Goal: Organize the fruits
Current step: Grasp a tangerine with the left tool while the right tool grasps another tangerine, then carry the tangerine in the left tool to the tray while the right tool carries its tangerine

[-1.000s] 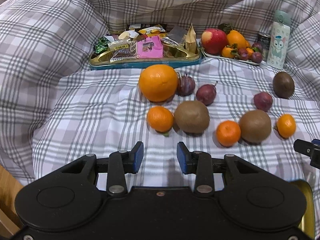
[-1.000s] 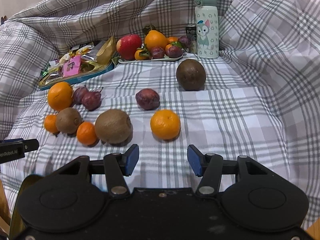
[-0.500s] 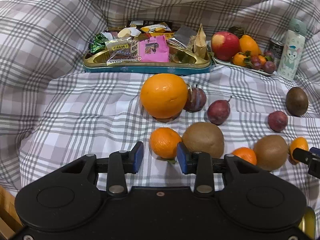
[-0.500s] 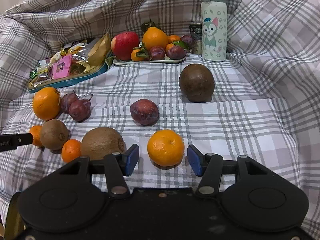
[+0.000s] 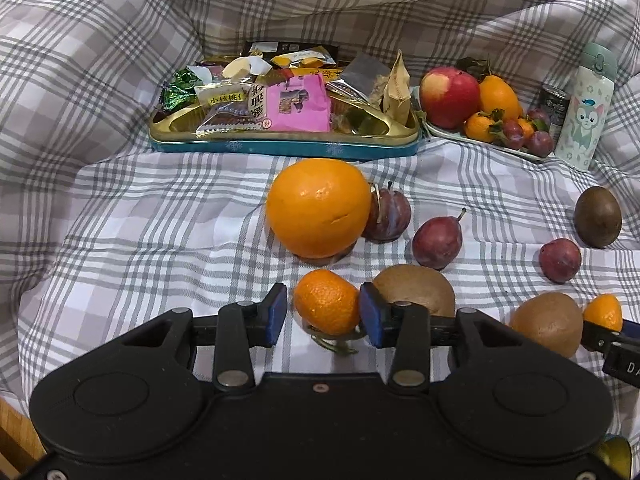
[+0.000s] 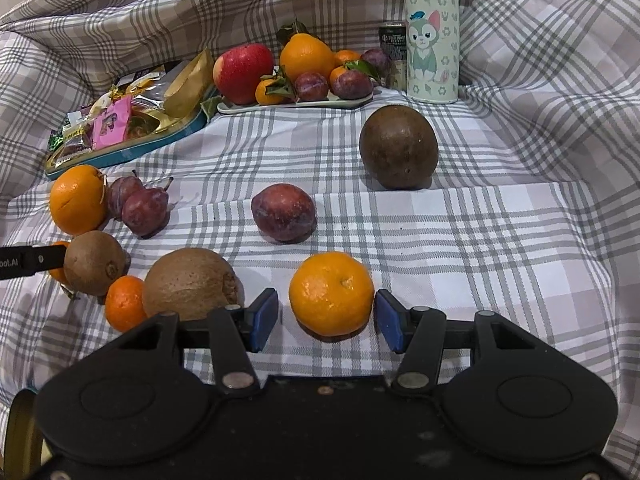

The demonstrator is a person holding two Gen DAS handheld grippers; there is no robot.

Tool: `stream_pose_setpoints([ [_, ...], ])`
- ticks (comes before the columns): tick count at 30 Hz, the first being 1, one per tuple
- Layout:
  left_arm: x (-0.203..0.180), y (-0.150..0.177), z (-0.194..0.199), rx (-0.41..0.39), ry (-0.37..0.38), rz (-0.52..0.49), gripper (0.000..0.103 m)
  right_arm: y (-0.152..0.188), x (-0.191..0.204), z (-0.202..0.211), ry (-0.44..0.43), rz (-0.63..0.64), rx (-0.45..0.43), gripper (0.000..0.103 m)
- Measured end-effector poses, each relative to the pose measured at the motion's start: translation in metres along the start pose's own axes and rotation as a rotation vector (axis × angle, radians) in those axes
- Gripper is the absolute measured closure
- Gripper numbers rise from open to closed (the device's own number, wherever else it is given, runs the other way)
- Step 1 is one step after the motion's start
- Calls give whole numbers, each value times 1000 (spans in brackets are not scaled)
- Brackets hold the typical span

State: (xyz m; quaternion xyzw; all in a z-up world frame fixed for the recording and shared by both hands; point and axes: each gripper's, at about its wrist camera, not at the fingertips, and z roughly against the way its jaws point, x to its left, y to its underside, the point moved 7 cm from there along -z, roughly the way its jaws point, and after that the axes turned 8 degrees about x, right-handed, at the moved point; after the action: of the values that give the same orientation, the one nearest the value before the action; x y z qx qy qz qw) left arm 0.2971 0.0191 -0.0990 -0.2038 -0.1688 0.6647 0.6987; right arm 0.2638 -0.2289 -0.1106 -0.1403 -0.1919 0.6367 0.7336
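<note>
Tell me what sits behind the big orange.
A purple plum touches the big orange, partly hidden. Farther back stands the snack tin. The plum's covered side cannot be seen.

The left gripper [image 5: 323, 314] straddles a small mandarin [image 5: 327, 306] on the checked cloth [image 5: 152, 232]; its jaws have just been opening, the right pad touching the fruit, the left pad just clear. A kiwi [image 5: 416, 288] lies just right of it, a large orange [image 5: 318, 207] behind. A snack tray [image 5: 284, 146] sits along the cloth's far edge.
</note>
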Motion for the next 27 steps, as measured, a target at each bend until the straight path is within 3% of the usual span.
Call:
stream_pose_setpoints([
  [19, -3, -7, -9, -18, 26, 52, 51, 2, 0, -2, 27, 44, -33, 56],
  [27, 10, 0, -8, 29, 89, 140, 50, 8, -2, 3, 5, 14, -15, 56],
])
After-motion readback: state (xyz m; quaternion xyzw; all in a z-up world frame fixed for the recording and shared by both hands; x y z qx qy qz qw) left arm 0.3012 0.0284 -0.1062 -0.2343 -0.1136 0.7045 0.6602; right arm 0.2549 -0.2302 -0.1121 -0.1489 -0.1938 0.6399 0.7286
